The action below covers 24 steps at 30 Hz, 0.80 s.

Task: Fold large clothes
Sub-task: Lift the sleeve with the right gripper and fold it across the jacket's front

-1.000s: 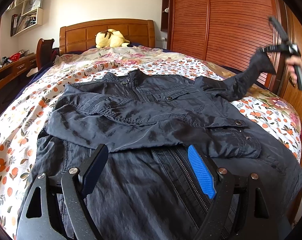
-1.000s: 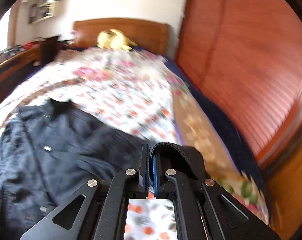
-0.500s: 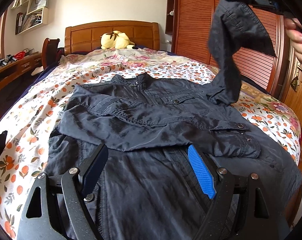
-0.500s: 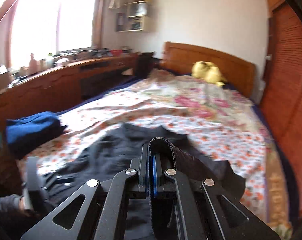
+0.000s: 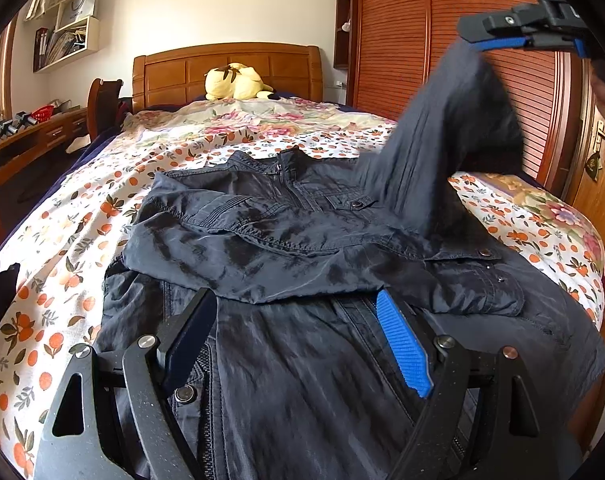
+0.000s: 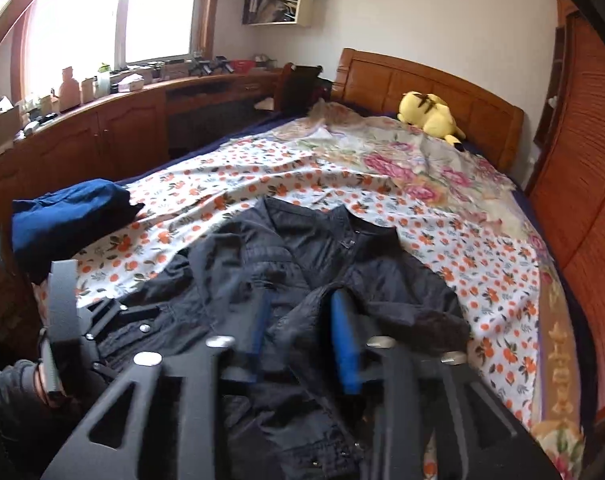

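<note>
A dark navy jacket (image 5: 286, 240) lies front-up on the floral bedspread (image 5: 82, 208), collar toward the headboard, its left sleeve folded across the chest. My left gripper (image 5: 298, 344) is open and empty, low over the jacket's hem. My right gripper (image 6: 302, 336) has its jaws apart above the jacket (image 6: 314, 264). In the left wrist view the right gripper (image 5: 518, 32) is high at the upper right, and the right sleeve (image 5: 442, 140) hangs blurred just below it, over the jacket's right shoulder. I cannot tell if the sleeve still touches the fingers.
A yellow plush toy (image 5: 236, 82) lies by the wooden headboard (image 5: 222, 68). A folded blue garment (image 6: 70, 216) sits at the bed's left edge. A wooden wardrobe (image 5: 442, 40) stands on the right, a desk (image 6: 122, 120) with clutter on the left.
My right gripper has swung left over the jacket with the sleeve and opened its jaws; the sleeve now drops from it. The left gripper has stayed put.
</note>
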Available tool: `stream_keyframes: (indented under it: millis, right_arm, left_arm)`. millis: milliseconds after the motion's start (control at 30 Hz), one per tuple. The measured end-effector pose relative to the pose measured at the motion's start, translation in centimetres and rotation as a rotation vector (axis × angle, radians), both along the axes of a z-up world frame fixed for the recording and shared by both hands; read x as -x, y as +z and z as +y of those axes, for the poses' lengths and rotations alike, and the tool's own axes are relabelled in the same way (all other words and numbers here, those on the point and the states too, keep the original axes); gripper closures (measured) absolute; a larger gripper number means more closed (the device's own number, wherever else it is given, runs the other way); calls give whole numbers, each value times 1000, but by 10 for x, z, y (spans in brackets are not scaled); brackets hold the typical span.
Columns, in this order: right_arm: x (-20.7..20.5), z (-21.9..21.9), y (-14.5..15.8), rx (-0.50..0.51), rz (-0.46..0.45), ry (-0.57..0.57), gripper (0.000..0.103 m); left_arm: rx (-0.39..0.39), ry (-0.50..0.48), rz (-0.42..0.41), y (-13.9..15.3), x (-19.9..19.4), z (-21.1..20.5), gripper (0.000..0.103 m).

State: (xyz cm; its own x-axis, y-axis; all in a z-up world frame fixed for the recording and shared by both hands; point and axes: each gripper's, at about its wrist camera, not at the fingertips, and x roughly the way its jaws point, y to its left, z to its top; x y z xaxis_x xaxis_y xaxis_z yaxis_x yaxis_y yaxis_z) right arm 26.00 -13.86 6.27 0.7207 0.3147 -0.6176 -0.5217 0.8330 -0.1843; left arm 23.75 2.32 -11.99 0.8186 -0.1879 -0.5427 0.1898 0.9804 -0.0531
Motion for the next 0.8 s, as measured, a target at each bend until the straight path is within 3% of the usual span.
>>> stream_keyframes:
  millis: [133, 367, 800]
  right_arm:
    - [0, 1, -11, 12, 11, -17, 48]
    - [-4, -11, -32, -1, 21, -67, 47]
    - [-13, -73, -113, -33, 112, -293, 47]
  left_arm:
    - [9, 4, 2, 0, 0, 0, 20]
    - [4, 2, 3, 1, 0, 0, 20]
    - [2, -13, 1, 3, 1, -6, 20]
